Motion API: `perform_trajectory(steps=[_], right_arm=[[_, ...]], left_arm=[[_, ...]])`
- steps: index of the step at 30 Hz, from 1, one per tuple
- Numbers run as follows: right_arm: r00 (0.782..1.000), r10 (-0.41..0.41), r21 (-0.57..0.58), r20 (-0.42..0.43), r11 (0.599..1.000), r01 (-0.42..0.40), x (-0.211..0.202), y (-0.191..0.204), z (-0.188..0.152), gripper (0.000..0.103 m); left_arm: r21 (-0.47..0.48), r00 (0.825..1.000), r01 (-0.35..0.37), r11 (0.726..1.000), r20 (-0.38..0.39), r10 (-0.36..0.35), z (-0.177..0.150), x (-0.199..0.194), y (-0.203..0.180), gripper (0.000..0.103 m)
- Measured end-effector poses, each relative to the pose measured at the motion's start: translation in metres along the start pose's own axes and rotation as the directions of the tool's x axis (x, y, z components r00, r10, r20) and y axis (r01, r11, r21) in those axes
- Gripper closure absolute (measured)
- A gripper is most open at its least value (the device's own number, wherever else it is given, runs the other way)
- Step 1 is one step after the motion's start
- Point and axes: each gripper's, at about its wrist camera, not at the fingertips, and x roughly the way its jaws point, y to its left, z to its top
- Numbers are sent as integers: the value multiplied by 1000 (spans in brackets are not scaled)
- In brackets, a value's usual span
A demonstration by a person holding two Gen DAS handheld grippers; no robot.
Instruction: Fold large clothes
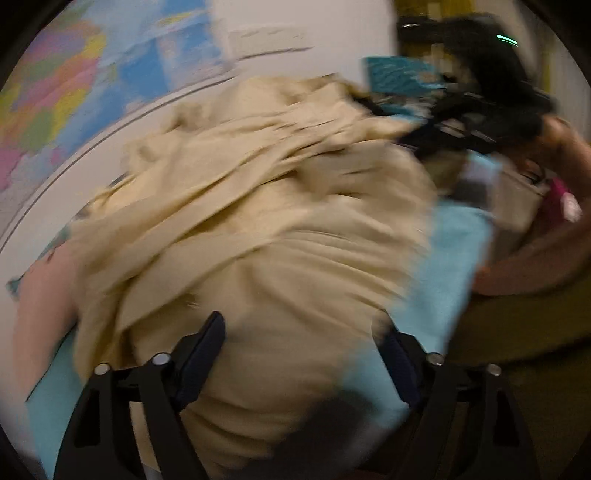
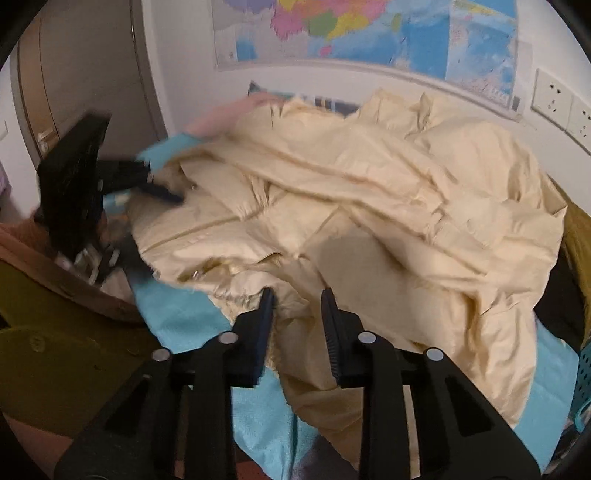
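A large cream padded coat lies crumpled on a light blue cloth. It also shows, blurred, in the left wrist view. My left gripper is open with its jaws wide apart just above the coat's near part; it also appears in the right wrist view at the coat's left edge. My right gripper is open, with a narrow gap between the jaws, just over the coat's near edge. It shows, dark and blurred, in the left wrist view at the coat's far right.
A coloured map hangs on the white wall behind. Wall sockets are at the right. A door stands at the left. An olive cushion lies at the near left, a teal basket at the right.
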Motion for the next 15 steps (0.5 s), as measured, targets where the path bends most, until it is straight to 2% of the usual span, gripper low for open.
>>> perform_trajectory(steps=[2,3,4,5,8,9,11,14,15], right_arm=[[1000,-25,-6,9,1000,25,-2,4,-5,52],[999,-47,3,24,999,47,-6,3,-8,45],[996,-76,18,37,997,75,-12,2,-10,32],[995,-84,28,46,996,83,-19,4,-20,28],[989,-134,45,62,990,131,-35,8,-36,28],[989,-133,52,64,990,130,-38,12,-41,32],[992,-60,58,110,997,53,-47,23,-48,57],[978,82,28,191,996,-89,-52,42,-46,60],[976,99,10,196,995,-103,-51,49,-44,60]], left_arm=[[-126,999,42,991,7,-41,4,1,24,28],[-161,999,48,986,24,-44,5,0,30,28],[-196,999,44,980,37,-37,6,-1,36,28],[-218,999,34,975,44,-25,8,-2,38,28],[-223,998,-8,975,56,21,12,-5,37,28],[-218,998,-12,976,56,25,14,-5,36,28],[-222,998,-35,974,51,48,20,-3,38,34],[-220,997,-63,973,39,73,34,2,48,40],[-220,996,-70,973,36,80,38,3,51,42]])
